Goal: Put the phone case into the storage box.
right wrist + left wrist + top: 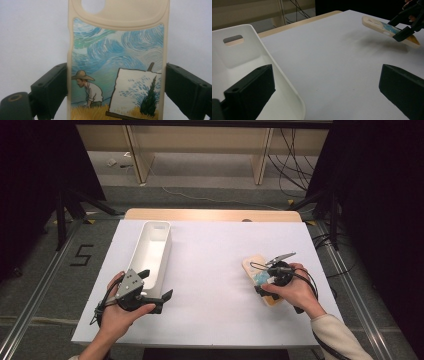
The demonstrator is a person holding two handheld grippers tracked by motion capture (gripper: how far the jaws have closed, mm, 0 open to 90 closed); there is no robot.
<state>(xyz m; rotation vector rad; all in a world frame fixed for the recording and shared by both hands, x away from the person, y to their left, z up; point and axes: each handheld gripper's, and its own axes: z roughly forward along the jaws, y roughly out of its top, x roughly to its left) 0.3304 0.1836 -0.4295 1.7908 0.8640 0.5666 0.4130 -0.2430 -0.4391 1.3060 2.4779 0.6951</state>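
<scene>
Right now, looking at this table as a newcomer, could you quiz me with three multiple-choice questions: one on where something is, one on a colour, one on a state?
1. Where is the white bin?
A. On the table's left half, by the left gripper
B. At the right edge
C. On the floor

2. What colour is the phone case's frame?
A. Red
B. Cream
C. Black

3. What is the right gripper doing?
A. Lying open on the table
B. Resting inside the bin
C. Clamping the phone case by its two long sides

Answers: 1 A, the high view shows the bin at the left with the left gripper at its near end. 2 B, the right gripper view shows a cream rim around a painted picture. 3 C, both jaws press the case's sides there.
</scene>
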